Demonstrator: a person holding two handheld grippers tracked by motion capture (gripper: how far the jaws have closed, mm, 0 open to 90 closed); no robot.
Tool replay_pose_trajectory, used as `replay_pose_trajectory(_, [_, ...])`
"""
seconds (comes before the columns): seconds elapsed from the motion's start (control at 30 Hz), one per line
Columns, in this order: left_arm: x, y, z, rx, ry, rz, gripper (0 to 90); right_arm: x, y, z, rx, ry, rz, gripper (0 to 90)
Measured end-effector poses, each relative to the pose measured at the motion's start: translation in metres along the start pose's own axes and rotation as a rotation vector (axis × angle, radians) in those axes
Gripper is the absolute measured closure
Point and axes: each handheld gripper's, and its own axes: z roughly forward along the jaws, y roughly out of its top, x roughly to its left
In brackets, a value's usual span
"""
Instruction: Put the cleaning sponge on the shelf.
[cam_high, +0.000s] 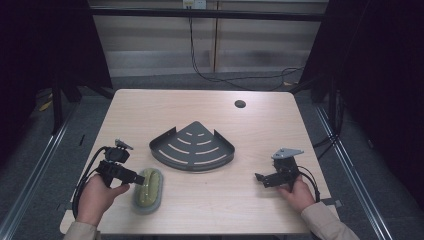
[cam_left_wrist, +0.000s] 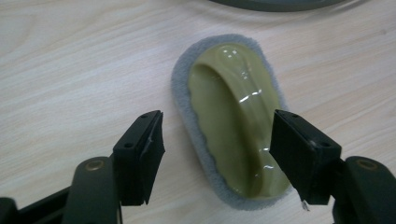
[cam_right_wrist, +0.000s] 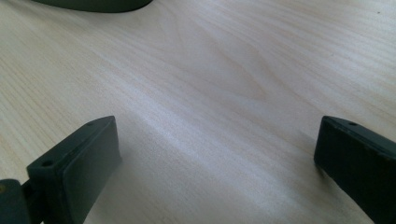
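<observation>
An olive-green scrubber with a glossy handle on a grey sponge pad (cam_high: 148, 187) (cam_left_wrist: 233, 121) lies flat on the wooden table near its front left. My left gripper (cam_high: 137, 179) (cam_left_wrist: 217, 125) hovers just over its near end. The jaws stand apart on either side of the scrubber, and neither pad presses on it. At the front right, my right gripper (cam_high: 261, 178) (cam_right_wrist: 218, 128) rests low over bare wood, its jaws wide apart with nothing between them.
A dark grey quarter-round corner rack (cam_high: 192, 166) with slotted floor sits mid-table; its edge shows at the top of the left gripper view (cam_left_wrist: 275, 3) and the right gripper view (cam_right_wrist: 93, 3). A round cable hole (cam_high: 240, 104) lies at the back right. Cables trail on the floor beyond.
</observation>
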Motion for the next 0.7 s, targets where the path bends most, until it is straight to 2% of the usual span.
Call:
replay_pose_trajectory(0.03, [-0.002,0.002,0.002,0.014,-0.001,0.008,35.2,0.000,0.000,0.000,-0.002,0.000,-0.003,0.0])
replay_pose_trajectory(0.2, [-0.006,0.005,0.006,0.035,-0.004,0.001,36.7,0.000,0.000,0.000,-0.001,0.000,-0.002,0.0])
replay_pose_trajectory(0.47, [-0.010,0.006,0.008,0.051,-0.017,-0.010,38.7,0.000,0.000,0.000,-0.001,0.000,-0.001,0.0])
replay_pose_trajectory(0.7, [-0.014,0.008,0.011,0.090,-0.055,-0.010,49.0,0.000,0.000,0.000,-0.001,-0.001,-0.001,0.0])
